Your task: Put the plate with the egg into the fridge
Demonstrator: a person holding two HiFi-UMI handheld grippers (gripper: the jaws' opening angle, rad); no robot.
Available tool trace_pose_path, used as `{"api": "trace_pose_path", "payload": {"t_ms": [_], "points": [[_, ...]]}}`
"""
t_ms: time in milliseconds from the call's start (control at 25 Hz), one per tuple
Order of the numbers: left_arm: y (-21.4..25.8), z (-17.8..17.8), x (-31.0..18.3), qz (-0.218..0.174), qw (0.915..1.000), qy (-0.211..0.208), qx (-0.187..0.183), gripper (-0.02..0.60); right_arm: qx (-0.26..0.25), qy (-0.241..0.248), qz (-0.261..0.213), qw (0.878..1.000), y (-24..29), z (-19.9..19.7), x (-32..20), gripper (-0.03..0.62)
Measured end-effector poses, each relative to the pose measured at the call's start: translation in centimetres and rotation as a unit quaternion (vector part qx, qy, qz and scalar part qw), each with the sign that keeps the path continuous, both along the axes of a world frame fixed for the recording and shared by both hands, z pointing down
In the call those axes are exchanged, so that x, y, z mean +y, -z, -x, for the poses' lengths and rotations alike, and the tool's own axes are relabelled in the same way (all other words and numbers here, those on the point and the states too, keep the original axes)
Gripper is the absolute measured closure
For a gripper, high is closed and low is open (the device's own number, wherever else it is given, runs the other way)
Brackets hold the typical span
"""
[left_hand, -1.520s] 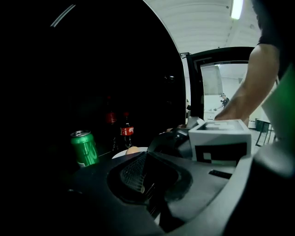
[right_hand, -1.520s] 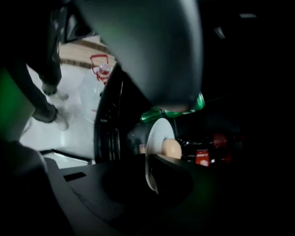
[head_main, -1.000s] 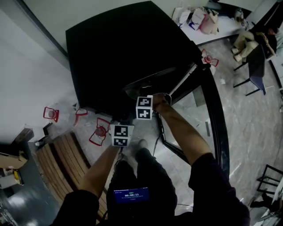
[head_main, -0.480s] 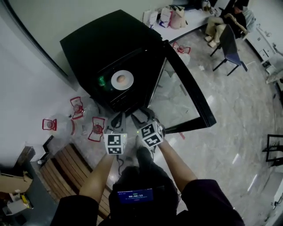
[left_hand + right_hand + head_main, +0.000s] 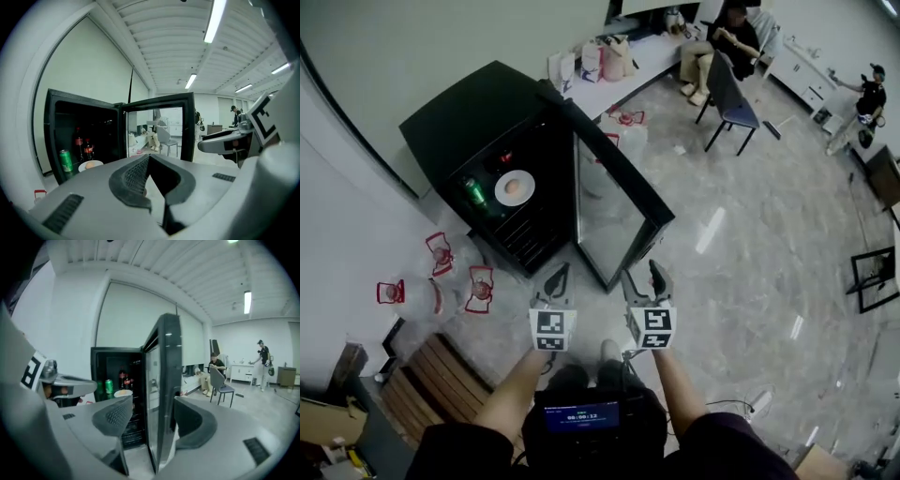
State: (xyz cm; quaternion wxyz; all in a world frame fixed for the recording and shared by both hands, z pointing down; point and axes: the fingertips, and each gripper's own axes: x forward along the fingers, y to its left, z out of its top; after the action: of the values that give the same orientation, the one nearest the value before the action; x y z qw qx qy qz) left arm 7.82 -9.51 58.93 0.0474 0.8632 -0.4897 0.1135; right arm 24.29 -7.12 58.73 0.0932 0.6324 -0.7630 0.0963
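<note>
The black fridge (image 5: pixel 459 131) stands with its glass door (image 5: pixel 614 202) swung open. On a shelf inside lies the white plate (image 5: pixel 515 187) with the egg, beside a green can (image 5: pixel 473 192); the plate (image 5: pixel 91 164) also shows in both gripper views. Both grippers hang in the air well in front of the fridge, touching nothing. My left gripper (image 5: pixel 559 274) has its jaws together and empty. My right gripper (image 5: pixel 642 277) has just been opening and holds nothing; its pads stand apart, with the door edge (image 5: pixel 164 380) seen far beyond them.
Several red-framed containers (image 5: pixel 441 253) sit on the floor left of the fridge, with a wooden bench (image 5: pixel 431 375) nearer me. A person sits on a chair (image 5: pixel 727 56) by a table with bags (image 5: pixel 609 56). A black stand (image 5: pixel 872 277) is at the right.
Both grippers have drawn back from the fridge and risen, leaving the plate on the shelf. The right gripper rolled upright and its jaws spread. The whole fridge now sits farther away.
</note>
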Motion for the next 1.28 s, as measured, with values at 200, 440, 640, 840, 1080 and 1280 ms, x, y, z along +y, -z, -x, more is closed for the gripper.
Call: {"api": "trace_pose_path", "payload": {"t_ms": [200,440,640,840,1080,1280], "points": [[2.0,-5.3,1.0,-0.021,0.9998,-0.004,0.006,0.574,-0.016,0.010,-0.024,1.000,3.2,-3.5,-1.5,0.283],[3.9,-8.2,1.4,-0.035,0.9992,0.021,0.006,0.574,-0.009,0.071,-0.047,0.996,5.5,-3.0,-3.9,0.276],[4.2,-7.8,2.4,-0.036,0.9989,0.032,-0.005,0.574,-0.003,0.092,-0.049,0.995,5.6,-1.8,-3.9,0.276],[3.9,-5.2,3.5,-0.034,0.9981,0.051,-0.011,0.574,-0.001,0.101,-0.048,0.994,5.5,-0.1,-3.0,0.276],[3.7,-2.6,4.9,-0.033,0.9964,0.076,-0.016,0.574,0.003,0.145,-0.053,0.988,5.4,4.4,-0.9,0.276],[3.4,0.6,5.8,-0.031,0.9939,0.105,-0.014,0.574,0.004,0.204,-0.052,0.978,5.2,9.9,0.6,0.276]]}}
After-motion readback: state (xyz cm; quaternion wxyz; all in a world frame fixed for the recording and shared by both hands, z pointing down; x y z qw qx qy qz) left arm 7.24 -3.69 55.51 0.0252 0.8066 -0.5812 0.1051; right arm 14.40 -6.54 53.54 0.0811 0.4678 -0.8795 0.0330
